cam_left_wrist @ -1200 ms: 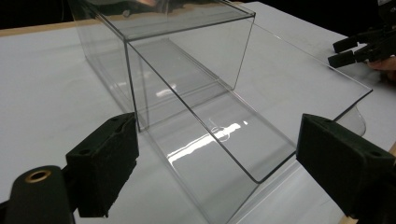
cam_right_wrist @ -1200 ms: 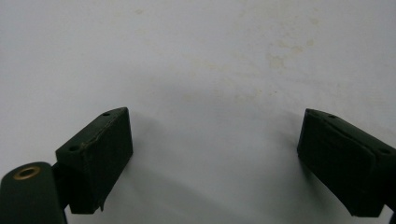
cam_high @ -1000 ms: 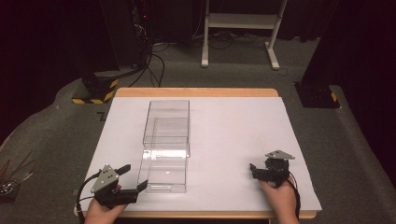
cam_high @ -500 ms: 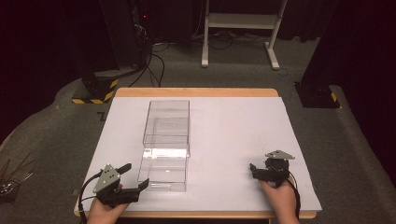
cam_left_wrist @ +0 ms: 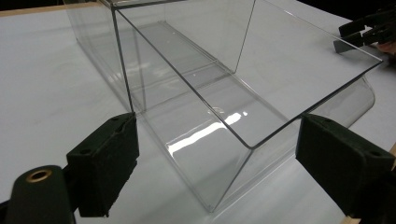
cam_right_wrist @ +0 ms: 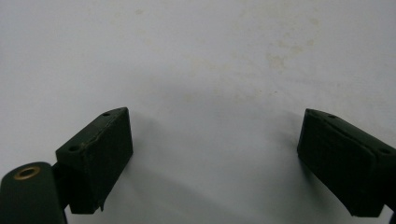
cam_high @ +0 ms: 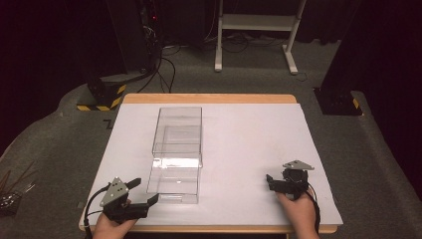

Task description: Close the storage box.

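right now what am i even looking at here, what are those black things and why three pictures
A person sits at a table covered in white paper, holding a hand-held clamp tool in each hand. The high view looks down from above: the left gripper is at lower left, the right gripper at lower right. The other two pictures come from small cameras riding on each tool, looking out between its two black jaws. On the table lies a long clear plastic box. In the left gripper view its near corner sits between the jaws, which are closing but not touching it. The right gripper is open over bare paper. Nothing is held.
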`<state>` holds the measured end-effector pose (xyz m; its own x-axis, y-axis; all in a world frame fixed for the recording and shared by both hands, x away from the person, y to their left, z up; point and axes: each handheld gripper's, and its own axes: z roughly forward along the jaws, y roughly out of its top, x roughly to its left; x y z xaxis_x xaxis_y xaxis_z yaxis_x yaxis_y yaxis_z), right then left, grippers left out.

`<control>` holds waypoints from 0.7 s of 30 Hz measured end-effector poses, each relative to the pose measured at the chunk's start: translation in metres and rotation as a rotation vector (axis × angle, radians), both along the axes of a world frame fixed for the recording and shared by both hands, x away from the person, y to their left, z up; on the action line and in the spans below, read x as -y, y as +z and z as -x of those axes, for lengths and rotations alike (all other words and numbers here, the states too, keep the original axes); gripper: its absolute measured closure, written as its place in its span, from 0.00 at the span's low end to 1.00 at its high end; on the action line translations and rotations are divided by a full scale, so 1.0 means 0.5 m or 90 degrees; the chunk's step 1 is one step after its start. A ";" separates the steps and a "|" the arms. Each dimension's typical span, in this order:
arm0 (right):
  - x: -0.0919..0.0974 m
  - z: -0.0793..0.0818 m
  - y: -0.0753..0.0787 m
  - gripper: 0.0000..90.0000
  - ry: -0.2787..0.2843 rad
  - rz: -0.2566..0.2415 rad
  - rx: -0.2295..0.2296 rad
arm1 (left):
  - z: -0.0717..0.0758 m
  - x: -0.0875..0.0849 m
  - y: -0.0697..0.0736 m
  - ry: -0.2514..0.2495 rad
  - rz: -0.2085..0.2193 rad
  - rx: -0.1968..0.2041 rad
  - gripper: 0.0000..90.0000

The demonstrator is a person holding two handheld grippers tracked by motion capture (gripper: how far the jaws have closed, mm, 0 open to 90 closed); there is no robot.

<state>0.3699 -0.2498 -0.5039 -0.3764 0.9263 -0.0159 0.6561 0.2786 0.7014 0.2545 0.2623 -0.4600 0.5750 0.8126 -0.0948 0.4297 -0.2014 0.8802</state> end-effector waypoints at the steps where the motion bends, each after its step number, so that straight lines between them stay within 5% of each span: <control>1: 0.000 0.000 0.000 0.11 0.000 0.000 0.000 | 0.000 -0.001 -0.002 -0.001 -0.005 -0.001 0.16; 6: 0.000 0.000 0.000 0.11 -0.001 -0.001 -0.001 | -0.006 0.002 -0.017 -0.001 -0.017 -0.017 0.16; 16: 0.000 0.000 0.000 0.11 0.000 0.000 0.000 | -0.014 0.020 -0.027 -0.010 -0.029 -0.011 0.16; 21: 0.000 0.000 0.000 0.11 0.000 0.000 0.000 | -0.023 0.023 -0.031 -0.006 -0.017 -0.014 0.18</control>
<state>0.3699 -0.2498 -0.5039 -0.3759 0.9265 -0.0155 0.6564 0.2781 0.7012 0.2661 0.2507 -0.4757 0.5808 0.8095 -0.0864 0.4472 -0.2286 0.8647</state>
